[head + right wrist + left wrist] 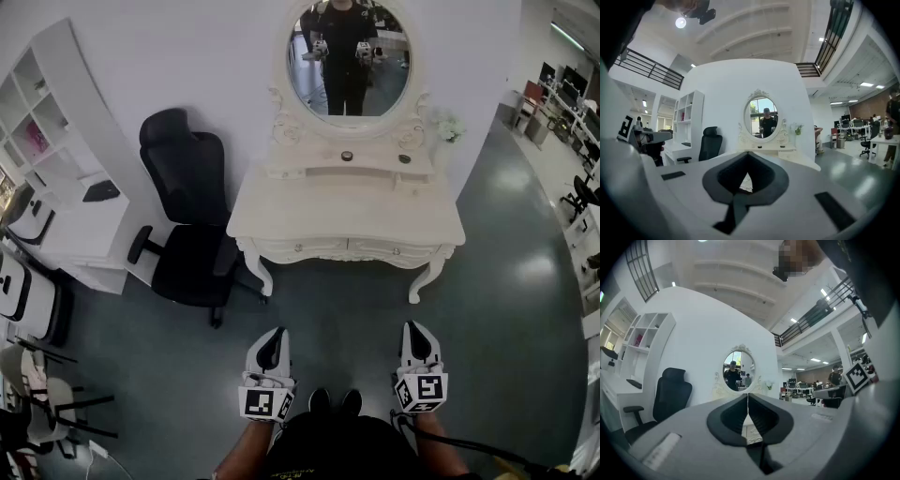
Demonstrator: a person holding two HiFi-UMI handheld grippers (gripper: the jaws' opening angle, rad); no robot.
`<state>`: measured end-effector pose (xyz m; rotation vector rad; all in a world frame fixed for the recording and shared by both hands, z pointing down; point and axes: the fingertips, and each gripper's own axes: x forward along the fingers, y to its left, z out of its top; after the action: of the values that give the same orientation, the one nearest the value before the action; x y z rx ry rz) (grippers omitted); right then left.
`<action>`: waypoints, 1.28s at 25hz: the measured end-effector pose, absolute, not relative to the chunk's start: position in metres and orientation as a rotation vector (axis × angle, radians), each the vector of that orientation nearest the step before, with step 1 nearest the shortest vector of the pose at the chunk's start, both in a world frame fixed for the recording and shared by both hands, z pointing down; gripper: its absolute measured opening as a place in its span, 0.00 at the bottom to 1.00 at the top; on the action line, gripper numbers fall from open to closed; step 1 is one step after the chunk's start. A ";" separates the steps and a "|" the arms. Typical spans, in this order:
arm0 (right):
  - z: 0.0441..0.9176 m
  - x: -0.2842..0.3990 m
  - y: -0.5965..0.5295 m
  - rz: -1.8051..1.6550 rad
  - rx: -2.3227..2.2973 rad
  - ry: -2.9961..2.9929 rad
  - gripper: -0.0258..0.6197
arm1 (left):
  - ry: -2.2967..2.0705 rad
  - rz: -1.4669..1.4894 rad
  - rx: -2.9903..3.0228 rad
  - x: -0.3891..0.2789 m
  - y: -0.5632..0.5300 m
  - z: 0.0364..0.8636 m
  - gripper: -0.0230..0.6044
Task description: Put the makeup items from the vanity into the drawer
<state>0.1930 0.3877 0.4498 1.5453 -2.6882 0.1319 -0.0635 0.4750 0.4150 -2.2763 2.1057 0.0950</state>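
Showing the fingers first: those of the L gripper point(273, 336) are being held pressed together, pad to pad, w/ nothing btwn them. Those of the R gripper point(413, 330) are likewise being held closed tip to tip, also empty. Both tools are being carried low and side by side, pointing fwd over bare floor point(328, 309), well apart from the vanity point(281, 220).

Task things are lying straight ahead of the fingertips. Two small dark makeup items point(347, 156) are being displayed on the raised shelf point(375, 161) under the mirror point(348, 56). One is sitting approx. on the midline btwn the grippers; the R-side item point(404, 158) is sitting nearly in line w/ the R gripper. Both are looking round and too small for any long axis to be read. The main top is appearing bare. The L drawer front point(305, 248) and R drawer front point(389, 250) are being seen flush w/ the apron, so the drawers are being judged shut.

Relation governing the next move: the vanity's long axis is running L-R, square across the approach, and neither gripper is being placed clearly nearer in depth. By line, the R gripper is being judged better placed for the R-side item, the L gripper for opening a drawer. An office chair point(187, 225) is standing just beside the vanity's L end, off the direct path.
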 end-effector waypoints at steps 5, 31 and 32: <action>0.449 0.196 0.384 0.122 1.543 -2.687 0.04 | 2.105 0.090 -2.280 -0.059 0.472 0.417 0.07; 0.395 0.257 0.348 -0.109 1.616 -2.918 0.05 | 2.130 -0.019 -2.254 -0.023 0.430 0.429 0.07; 0.396 0.258 0.343 -0.099 1.609 -2.932 0.05 | 2.133 -0.025 -2.253 -0.023 0.424 0.430 0.07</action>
<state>0.2578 0.3426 0.3955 1.6089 -2.9324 -0.0989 -0.0226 0.4245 0.4297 -2.2526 2.1330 -0.0254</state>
